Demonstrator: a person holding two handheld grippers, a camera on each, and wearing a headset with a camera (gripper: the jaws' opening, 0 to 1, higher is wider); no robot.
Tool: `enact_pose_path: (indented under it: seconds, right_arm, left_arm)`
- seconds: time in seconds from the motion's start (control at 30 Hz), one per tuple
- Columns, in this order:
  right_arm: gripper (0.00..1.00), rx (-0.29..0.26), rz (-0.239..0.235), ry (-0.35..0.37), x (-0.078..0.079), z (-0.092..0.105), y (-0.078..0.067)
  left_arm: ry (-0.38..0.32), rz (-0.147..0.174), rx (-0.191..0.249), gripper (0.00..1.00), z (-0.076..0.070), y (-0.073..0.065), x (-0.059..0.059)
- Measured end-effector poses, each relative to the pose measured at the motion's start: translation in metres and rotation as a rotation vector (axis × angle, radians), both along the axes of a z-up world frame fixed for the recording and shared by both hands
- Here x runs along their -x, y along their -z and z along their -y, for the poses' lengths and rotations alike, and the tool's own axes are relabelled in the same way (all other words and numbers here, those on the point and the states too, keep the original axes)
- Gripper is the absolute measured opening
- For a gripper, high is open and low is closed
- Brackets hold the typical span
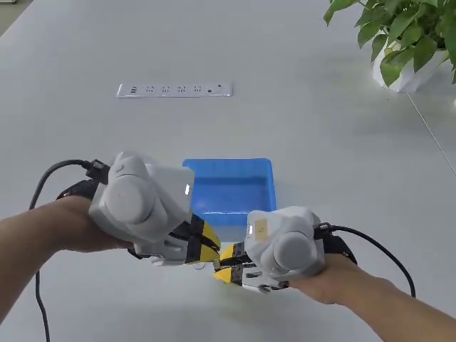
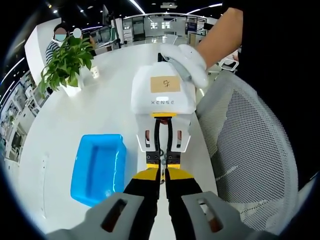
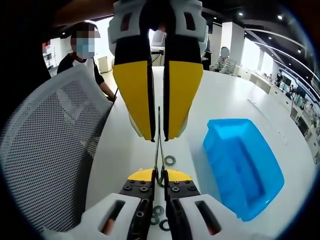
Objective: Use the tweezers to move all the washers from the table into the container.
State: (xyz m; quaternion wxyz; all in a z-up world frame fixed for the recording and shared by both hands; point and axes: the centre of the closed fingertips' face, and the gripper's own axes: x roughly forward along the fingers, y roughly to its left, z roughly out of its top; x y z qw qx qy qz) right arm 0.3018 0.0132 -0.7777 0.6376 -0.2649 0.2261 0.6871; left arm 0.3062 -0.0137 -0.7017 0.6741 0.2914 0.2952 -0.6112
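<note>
- The right gripper (image 3: 156, 174) has its yellow-tipped jaws drawn together on the lower end of the tweezers (image 3: 157, 150), which run straight out from its tips as a thin dark line.
- The left gripper (image 2: 161, 172) faces it nose to nose. Its jaws stand a narrow slit apart, and the far part of the tweezers runs up into that slit. I cannot tell whether its pads press on the tweezers.
- In the head view the two grippers meet low in the middle, the left one in the hand (image 1: 75, 224) on the left and the right one in the other hand (image 1: 335, 278).
- One washer (image 3: 170, 160) lies flat on the table (image 3: 125, 150), just beside the tweezers between the two sets of tips.
- A few more washers (image 3: 158, 210) lie close together under the right gripper's jaws.
- The blue container (image 3: 220, 165) sits on the table near the grippers, on their far side from the person, apart from the washers.
- A mesh chair back (image 3: 50, 150) stands at the table's near edge.
- Farther off on the table lie a power strip (image 1: 174, 90) and a potted plant (image 1: 406, 35).
</note>
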Motion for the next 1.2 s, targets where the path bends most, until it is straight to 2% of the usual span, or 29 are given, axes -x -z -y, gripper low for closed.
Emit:
enact_pose_path:
  seconds: [0.27,0.37,0.5,0.6,0.8,0.97,1.13,1.2]
  right_arm:
    - [0.07,-0.008,-0.007,0.004,0.001,0.001,0.000]
    - [0.07,-0.011,-0.009,0.006,0.001,0.002,0.000]
    - [0.07,-0.012,-0.007,0.007,0.001,0.003,-0.001]
    - [0.07,-0.014,-0.004,0.007,0.001,0.004,-0.002]
    - [0.07,-0.021,0.004,0.005,0.000,0.005,-0.012]
    - [0.07,-0.028,0.012,0.007,-0.004,0.007,-0.023]
    - [0.07,-0.038,0.020,0.007,-0.008,0.010,-0.035]
    - [0.07,-0.038,0.025,0.004,-0.009,0.011,-0.039]
  left_arm:
    - [-0.063,-0.003,0.039,0.19,-0.008,-0.005,-0.004]
    - [-0.125,-0.017,0.075,0.27,-0.013,-0.008,-0.005]
    - [-0.171,-0.018,0.091,0.34,-0.023,-0.009,-0.005]
    - [-0.217,-0.025,0.128,0.41,-0.027,-0.012,-0.005]
    - [-0.309,-0.029,0.197,0.53,-0.038,-0.017,-0.006]
    - [-0.393,-0.010,0.266,0.68,-0.049,-0.022,-0.012]
    - [-0.460,0.016,0.299,0.83,-0.057,-0.023,-0.015]
    - [-0.476,0.013,0.303,0.84,-0.060,-0.022,-0.013]
